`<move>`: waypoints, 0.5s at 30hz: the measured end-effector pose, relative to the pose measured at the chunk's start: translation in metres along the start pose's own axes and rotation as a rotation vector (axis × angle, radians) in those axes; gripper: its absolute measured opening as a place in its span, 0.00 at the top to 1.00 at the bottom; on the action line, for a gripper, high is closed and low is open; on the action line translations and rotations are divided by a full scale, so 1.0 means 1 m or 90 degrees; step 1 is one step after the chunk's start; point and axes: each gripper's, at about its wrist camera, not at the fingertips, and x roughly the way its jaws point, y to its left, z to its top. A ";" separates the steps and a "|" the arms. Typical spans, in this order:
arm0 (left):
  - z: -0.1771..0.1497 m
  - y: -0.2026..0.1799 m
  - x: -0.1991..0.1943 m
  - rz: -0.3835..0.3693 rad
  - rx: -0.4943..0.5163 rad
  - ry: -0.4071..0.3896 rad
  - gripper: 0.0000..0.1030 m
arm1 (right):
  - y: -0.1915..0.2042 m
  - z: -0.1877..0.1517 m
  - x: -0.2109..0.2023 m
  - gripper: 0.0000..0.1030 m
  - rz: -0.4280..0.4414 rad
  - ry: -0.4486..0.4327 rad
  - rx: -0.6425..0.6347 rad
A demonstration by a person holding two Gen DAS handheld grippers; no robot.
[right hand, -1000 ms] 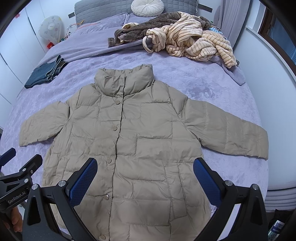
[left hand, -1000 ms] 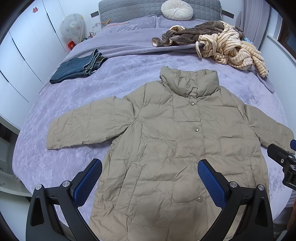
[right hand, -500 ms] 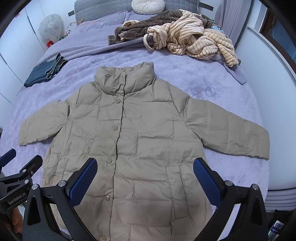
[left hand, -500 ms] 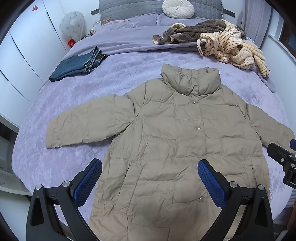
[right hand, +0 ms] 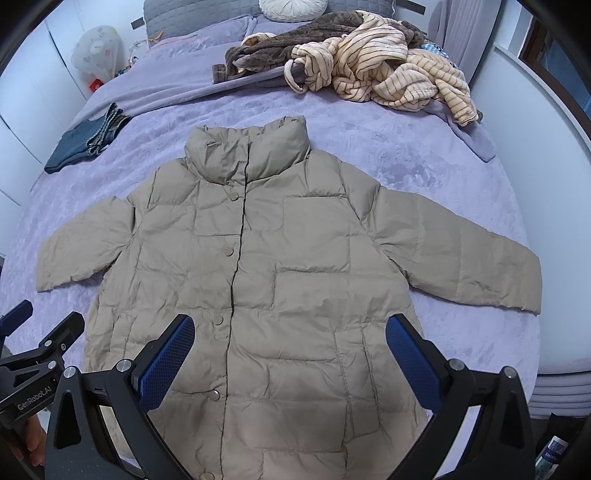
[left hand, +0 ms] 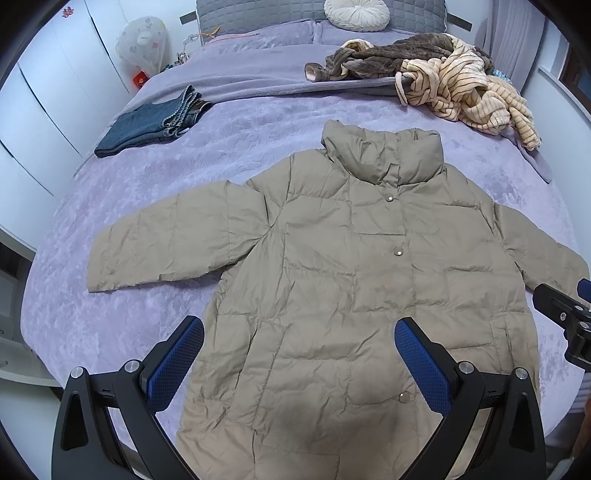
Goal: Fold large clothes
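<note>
Khaki puffer jacket [left hand: 351, 295] lies flat, front up, sleeves spread, mid-bed on purple bedspread [left hand: 147, 206]. Left gripper [left hand: 299, 354] spread wide, empty, above near hem. Right gripper [right hand: 290, 350] likewise wide, empty. Risk: slick padded fabric slips from shallow pinch; springy sleeve unfolds after fold.

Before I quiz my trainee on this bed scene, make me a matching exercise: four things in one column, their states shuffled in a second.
Things:
1. puffer jacket
2. jeans
3. striped garment
4. round cushion

States:
A. crumpled in a heap
B. folded
C. spread flat, sleeves out
D. leaning at the headboard

Pairs: 1-C, 2-B, 3-A, 4-D
</note>
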 end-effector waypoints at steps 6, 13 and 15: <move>0.003 0.010 0.011 0.000 -0.018 0.022 0.00 | 0.003 0.009 0.013 0.00 -0.006 0.028 0.000; 0.004 0.032 0.038 0.003 -0.048 0.056 0.00 | 0.015 0.012 0.029 0.00 -0.009 0.059 -0.013; 0.005 0.041 0.048 0.001 -0.060 0.068 0.00 | 0.020 0.015 0.036 0.00 -0.008 0.072 -0.017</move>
